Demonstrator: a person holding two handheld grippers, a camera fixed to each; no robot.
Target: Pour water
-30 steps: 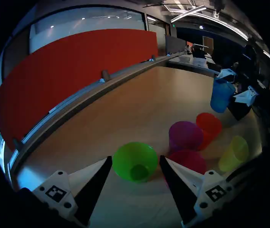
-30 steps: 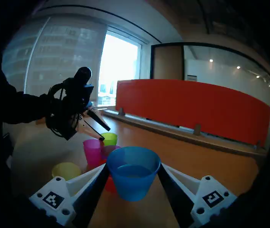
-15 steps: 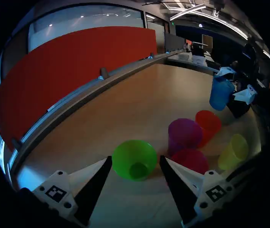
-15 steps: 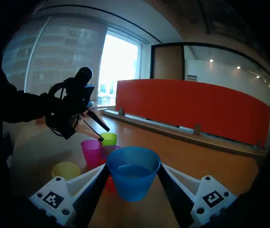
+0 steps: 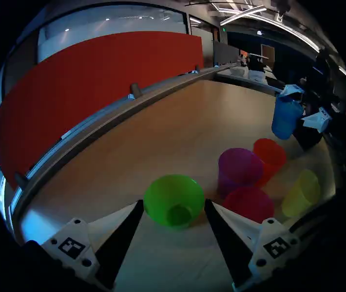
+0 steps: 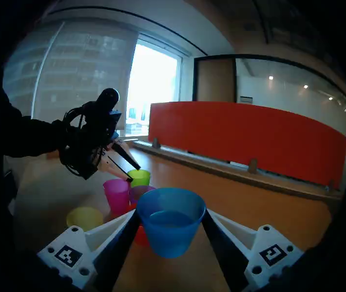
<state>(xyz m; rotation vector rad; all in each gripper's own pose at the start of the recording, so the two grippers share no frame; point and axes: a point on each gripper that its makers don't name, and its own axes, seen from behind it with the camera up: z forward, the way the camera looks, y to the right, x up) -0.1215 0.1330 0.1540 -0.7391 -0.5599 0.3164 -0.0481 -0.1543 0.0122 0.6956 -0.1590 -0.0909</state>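
Observation:
My right gripper (image 6: 170, 214) is shut on a blue cup (image 6: 171, 228) that holds water, upright above the wooden table (image 6: 251, 204). In the left gripper view the same blue cup (image 5: 285, 118) hangs at the far right. My left gripper (image 5: 173, 202) has both fingers against the rim of an upright, empty green cup (image 5: 173, 200). In the right gripper view a dark-sleeved hand holds that left gripper (image 6: 126, 171) at the green cup (image 6: 139, 177), left of the blue cup and farther off.
Purple (image 5: 239, 168), orange (image 5: 269, 153), pink (image 5: 249, 204) and yellow (image 5: 300, 193) cups cluster on the table between the two grippers. A red partition (image 5: 95, 82) with a metal rail runs along the table's far edge. A bright window (image 6: 151, 87) lies behind.
The left gripper view has shifted a little, and the cluster of cups has drifted slightly up in it. The blue cup stays still in my right gripper.

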